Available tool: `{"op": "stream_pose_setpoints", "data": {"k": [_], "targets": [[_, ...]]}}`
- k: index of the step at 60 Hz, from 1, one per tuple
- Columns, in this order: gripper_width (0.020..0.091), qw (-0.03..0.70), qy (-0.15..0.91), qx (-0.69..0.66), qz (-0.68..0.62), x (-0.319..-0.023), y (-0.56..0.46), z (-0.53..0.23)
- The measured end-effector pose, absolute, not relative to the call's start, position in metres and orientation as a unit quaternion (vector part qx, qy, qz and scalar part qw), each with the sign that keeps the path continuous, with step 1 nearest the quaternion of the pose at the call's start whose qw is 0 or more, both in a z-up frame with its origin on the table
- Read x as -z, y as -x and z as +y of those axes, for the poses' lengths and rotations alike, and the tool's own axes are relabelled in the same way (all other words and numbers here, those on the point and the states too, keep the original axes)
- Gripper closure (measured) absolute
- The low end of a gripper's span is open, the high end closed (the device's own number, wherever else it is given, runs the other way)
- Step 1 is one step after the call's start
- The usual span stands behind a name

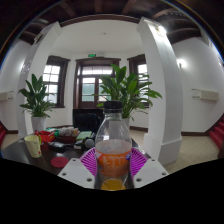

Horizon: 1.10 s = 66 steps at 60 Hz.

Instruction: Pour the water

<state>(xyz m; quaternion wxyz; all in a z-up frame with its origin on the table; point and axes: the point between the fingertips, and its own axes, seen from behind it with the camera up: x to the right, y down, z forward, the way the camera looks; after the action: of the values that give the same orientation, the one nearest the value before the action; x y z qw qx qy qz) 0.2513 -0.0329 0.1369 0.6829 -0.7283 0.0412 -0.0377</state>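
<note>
A: 1 view only, from the gripper. The gripper [113, 165] has both pads [90, 161] pressed against the sides of a clear bottle [113, 150], so it is clamped on it. The bottle stands upright between the fingers, narrow neck at the top, amber liquid in its lower part.

B: Which step would you log?

A: My judgement: carrying the bottle, before any pouring. It is not tilted, and I see no stream.

B: What does the next move call for?

A: Bringing the neck over a receiving vessel, then tipping slowly. A yellow cup [34, 146] sits on the table [20, 160] off to the side, beyond the fingers; whether it is the target I cannot tell.

B: Surface and room?

A: The dark table carries the cup and some reddish clutter [64, 134] that I cannot identify. 2 leafy plants [36, 98] stand behind, 1 at each side of the bottle. White walls, dark-framed windows [97, 81], a dark chair [88, 120] beyond.
</note>
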Motion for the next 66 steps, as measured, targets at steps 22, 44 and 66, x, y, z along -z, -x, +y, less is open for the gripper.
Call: {"op": "stream_pose_setpoints", "data": {"k": [22, 44, 66], "targets": [[0.0779, 0.650, 0.750, 0.120, -0.028, -0.138, -0.231, -0.023], [0.0780, 0.565, 0.649, 0.347, -0.372, -0.177, -0.087, 0.050], [0.0775, 0.420, 0.458, 0.512, -0.594, -0.173, 0.021, 0.105]]}}
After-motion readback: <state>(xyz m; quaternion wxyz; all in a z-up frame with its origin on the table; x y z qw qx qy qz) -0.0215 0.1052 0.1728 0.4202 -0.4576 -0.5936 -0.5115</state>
